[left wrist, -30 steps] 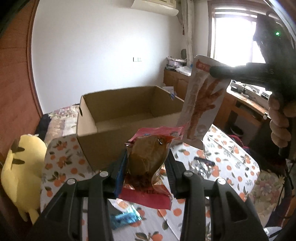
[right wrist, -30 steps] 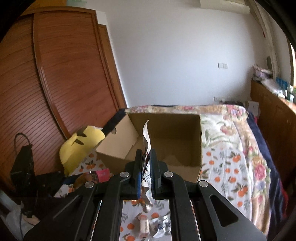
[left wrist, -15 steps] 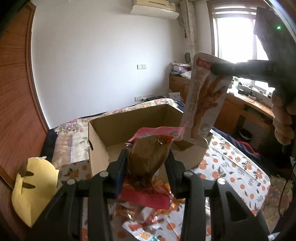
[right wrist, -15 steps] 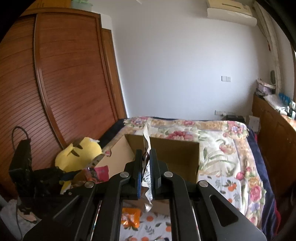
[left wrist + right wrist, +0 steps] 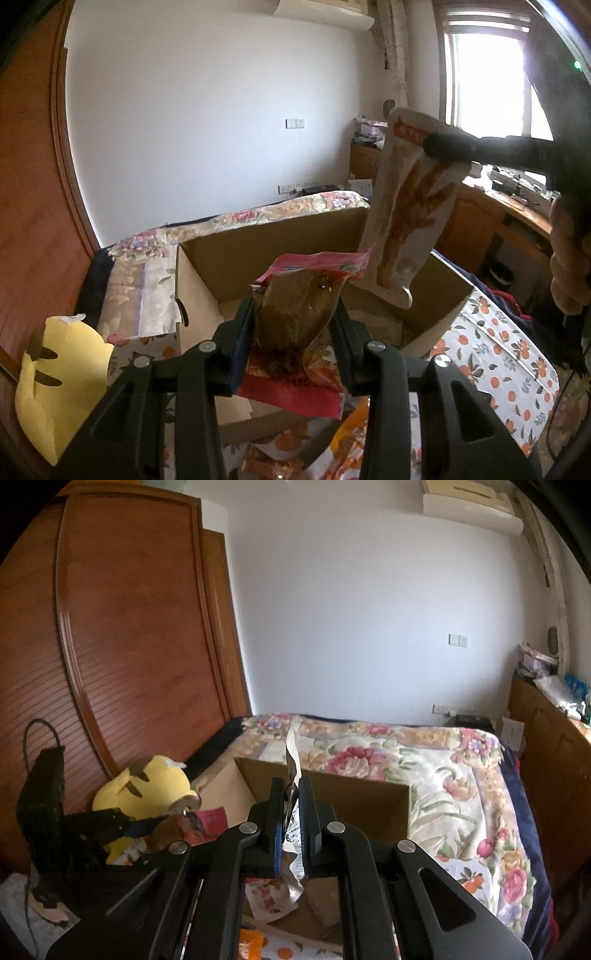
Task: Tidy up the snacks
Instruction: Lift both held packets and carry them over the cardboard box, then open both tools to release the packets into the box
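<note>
My left gripper [image 5: 294, 314] is shut on a red pouch [image 5: 317, 258] with brown food showing through, held upright over the near wall of an open cardboard box [image 5: 273, 240]. My right gripper [image 5: 445, 146] pinches the top of a white pouch [image 5: 410, 206] printed with chicken feet, which hangs above the box's right side. In the right wrist view this gripper [image 5: 291, 794] is shut on that thin pouch [image 5: 291, 753], seen edge-on, with the box [image 5: 369, 801] just beyond. The left gripper [image 5: 147, 825] shows there at the lower left.
A yellow plush toy [image 5: 55, 376] lies left of the box by the wooden wardrobe [image 5: 129, 627]. The box sits on a floral bed cover [image 5: 461, 775] and an orange-print cloth [image 5: 498, 362]. Loose packets [image 5: 269, 461] lie below my left gripper. A white packet [image 5: 271, 901] rests inside the box.
Both grippers have travelled forward with their pouches. The box has come closer and now sits beneath and just beyond them. Neither grip has altered.
</note>
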`<state>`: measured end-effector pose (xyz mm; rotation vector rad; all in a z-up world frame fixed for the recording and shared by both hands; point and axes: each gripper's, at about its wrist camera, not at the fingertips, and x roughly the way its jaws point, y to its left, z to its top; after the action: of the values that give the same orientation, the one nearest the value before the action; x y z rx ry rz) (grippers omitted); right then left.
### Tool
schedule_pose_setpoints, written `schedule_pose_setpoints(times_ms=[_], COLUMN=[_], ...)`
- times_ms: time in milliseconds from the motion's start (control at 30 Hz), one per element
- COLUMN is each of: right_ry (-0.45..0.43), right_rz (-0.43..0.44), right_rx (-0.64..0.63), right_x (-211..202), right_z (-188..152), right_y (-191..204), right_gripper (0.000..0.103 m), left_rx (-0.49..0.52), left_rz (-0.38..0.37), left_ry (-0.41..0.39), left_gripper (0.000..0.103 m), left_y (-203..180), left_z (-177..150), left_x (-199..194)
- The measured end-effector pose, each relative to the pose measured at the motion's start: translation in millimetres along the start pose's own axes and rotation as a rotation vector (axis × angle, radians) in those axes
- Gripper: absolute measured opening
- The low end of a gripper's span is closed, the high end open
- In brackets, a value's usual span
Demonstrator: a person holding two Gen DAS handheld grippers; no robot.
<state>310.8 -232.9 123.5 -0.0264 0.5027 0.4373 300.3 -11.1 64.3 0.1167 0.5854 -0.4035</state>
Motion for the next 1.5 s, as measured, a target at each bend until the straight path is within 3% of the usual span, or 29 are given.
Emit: schedule_pose_setpoints(times_ms=[467, 833, 933, 1100, 1500], right_ry=[0.121, 0.148, 0.140, 0.138, 0.159], right_rz=[0.003, 0.035, 0.027, -0.006, -0.101], right_rx=[0.043, 0.095, 0.107, 0.121, 0.150], right_x=[57, 71, 70, 68, 66], right_z=[-46, -64, -67, -70, -84], right_y=[-20, -23, -29, -38, -63], right_gripper=[0.004, 0.004, 0.004, 0.005, 0.009], left_rx=[0.007, -0.004, -0.006, 0.017, -0.070], left_rz=[-0.002, 0.020, 0.012, 0.033, 0.020], left_ry=[0.062, 0.072, 0.064, 0.076, 0.083], left_gripper=[0.039, 0.044, 0.051, 0.053, 0.063], left_y=[-5, -10, -13, -19, -10], left_z=[-16, -21, -21, -24, -38], left_x=[38, 47, 45, 42, 16])
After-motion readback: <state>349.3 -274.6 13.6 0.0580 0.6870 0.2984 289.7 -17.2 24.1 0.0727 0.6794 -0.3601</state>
